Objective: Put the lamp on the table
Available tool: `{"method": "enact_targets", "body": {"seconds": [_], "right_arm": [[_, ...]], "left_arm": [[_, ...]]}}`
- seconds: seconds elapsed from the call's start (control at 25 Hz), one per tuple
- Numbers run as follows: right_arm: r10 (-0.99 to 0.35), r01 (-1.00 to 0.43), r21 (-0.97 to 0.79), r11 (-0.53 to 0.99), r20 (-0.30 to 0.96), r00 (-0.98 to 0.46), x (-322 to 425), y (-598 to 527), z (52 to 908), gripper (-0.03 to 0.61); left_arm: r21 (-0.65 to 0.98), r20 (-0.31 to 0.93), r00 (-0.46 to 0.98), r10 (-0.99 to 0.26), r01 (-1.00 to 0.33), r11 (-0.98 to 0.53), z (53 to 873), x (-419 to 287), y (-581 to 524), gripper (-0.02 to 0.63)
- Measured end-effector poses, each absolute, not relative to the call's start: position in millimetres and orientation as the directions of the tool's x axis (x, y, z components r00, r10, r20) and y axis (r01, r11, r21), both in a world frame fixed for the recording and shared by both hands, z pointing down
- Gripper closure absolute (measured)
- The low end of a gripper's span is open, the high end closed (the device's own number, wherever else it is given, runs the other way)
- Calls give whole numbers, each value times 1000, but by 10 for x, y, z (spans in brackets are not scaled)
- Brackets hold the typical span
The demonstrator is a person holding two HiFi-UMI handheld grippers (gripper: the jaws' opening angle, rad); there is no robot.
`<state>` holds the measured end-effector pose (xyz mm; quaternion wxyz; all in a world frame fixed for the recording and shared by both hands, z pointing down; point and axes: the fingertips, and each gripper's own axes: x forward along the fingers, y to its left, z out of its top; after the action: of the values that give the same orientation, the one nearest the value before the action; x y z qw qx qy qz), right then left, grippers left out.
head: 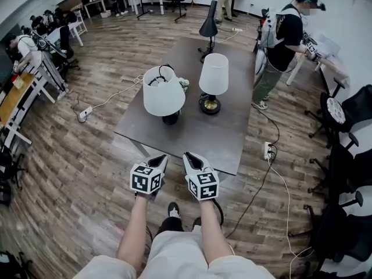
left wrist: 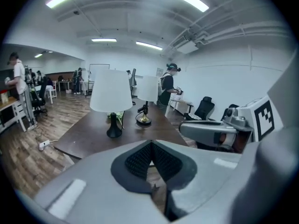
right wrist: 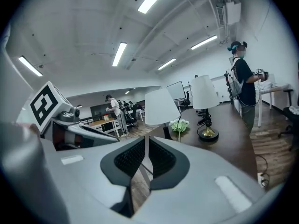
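Observation:
On the dark table (head: 192, 133) stand two white-shade lamps. One has a black base (head: 164, 96) (left wrist: 110, 97) (right wrist: 161, 107). The other has a gold base (head: 213, 75) (left wrist: 147, 90) (right wrist: 204, 93). A black desk lamp (head: 209, 27) stands at the table's far end. My left gripper (head: 158, 160) (left wrist: 151, 146) and right gripper (head: 190, 157) (right wrist: 146, 143) hover side by side just short of the table's near edge. Both are shut and hold nothing. Neither touches a lamp.
A small bunch of flowers (head: 183, 84) (right wrist: 180, 125) lies by the black-base lamp. A person (head: 285, 45) stands at the table's far right corner. Office chairs (head: 343, 115) line the right side. Power strips (head: 268, 150) (head: 85, 113) and cables lie on the wooden floor.

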<state>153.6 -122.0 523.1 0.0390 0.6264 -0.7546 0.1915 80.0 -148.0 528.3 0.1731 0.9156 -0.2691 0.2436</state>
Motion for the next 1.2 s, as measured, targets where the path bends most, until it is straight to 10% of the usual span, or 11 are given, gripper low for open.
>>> {"method": "enact_targets", "body": {"seconds": [1.2], "right_arm": [[-892,-961,-139,240,359,-275,1525,-604,5303,555]], "left_arm": [[168,458,658,-597,-724,-669,4980,505,-584,612]]}}
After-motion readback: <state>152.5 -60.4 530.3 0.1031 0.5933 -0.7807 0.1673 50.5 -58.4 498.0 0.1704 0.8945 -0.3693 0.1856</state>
